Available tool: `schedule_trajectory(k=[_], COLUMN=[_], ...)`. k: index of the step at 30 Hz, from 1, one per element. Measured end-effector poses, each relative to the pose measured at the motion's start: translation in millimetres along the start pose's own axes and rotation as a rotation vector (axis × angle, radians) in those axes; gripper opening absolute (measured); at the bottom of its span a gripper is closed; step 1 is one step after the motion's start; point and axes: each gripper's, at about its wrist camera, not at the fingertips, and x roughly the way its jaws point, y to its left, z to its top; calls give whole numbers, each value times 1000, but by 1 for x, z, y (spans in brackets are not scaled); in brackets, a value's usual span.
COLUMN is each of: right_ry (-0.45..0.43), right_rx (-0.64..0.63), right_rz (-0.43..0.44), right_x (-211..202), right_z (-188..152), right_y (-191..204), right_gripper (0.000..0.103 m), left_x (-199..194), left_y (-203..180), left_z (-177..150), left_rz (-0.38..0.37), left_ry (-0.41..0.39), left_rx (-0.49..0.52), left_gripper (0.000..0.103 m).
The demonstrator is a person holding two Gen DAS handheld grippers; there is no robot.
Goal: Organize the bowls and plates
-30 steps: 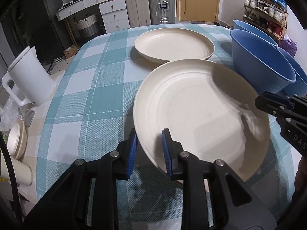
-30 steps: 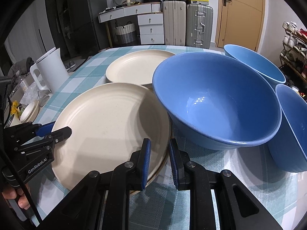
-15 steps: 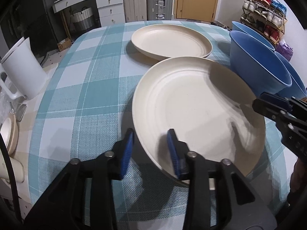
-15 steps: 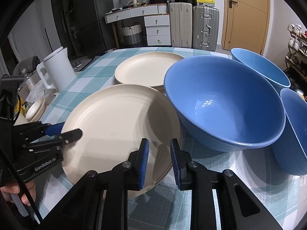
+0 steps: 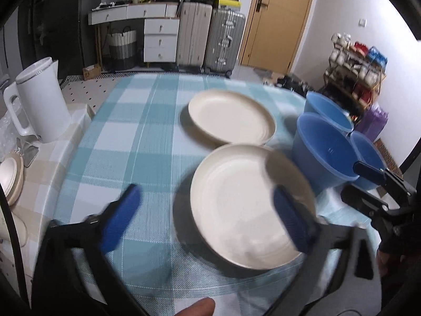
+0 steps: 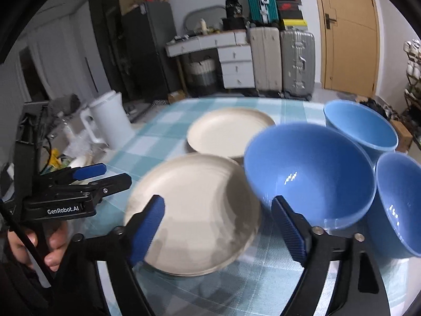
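Left wrist view showed the left gripper (image 5: 208,221) with its blue-padded jaws having just been opening, now spread wide and clamped on nothing, the near round cream plastic plate (image 5: 250,205) lying below them on the teal checked tablecloth (image 5: 131,131), free of both pads. Right wrist view had the right gripper (image 6: 218,226) the same: jaws just opened, apart, nothing pinched. I took it the plate had been set there on purpose, just in front of the far cream plate (image 6: 229,131), to be stacked with it. Beside the near plate, on its right, stood the large blue plastic bowl (image 6: 310,173), with two smaller blue bowls (image 6: 360,126) behind it, likely grouped for nesting
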Motion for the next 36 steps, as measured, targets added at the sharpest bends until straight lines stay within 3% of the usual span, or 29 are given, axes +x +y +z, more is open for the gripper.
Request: schedule_trajectory(k=[7,18,28,36], right_ry=[-76,-112,-59,9], right_rx=[-52,-15,-20,5], right_rz=[0,54,64,54], right_x=[-33,-51,-16,33], right_z=[28,93,148,173], right_y=[10,-7,-21,-42], right_gripper=[100,102,102,102], left_x=[-18,-27,-1,54], left_y=[-1,5,14,28], left_z=[26,77,114,139], left_rz=[8,23,43,67], left_ry=[-28,-57,-31,28], left_rx=[-9,-50,-69,-98], left_gripper=[102,102,102,102])
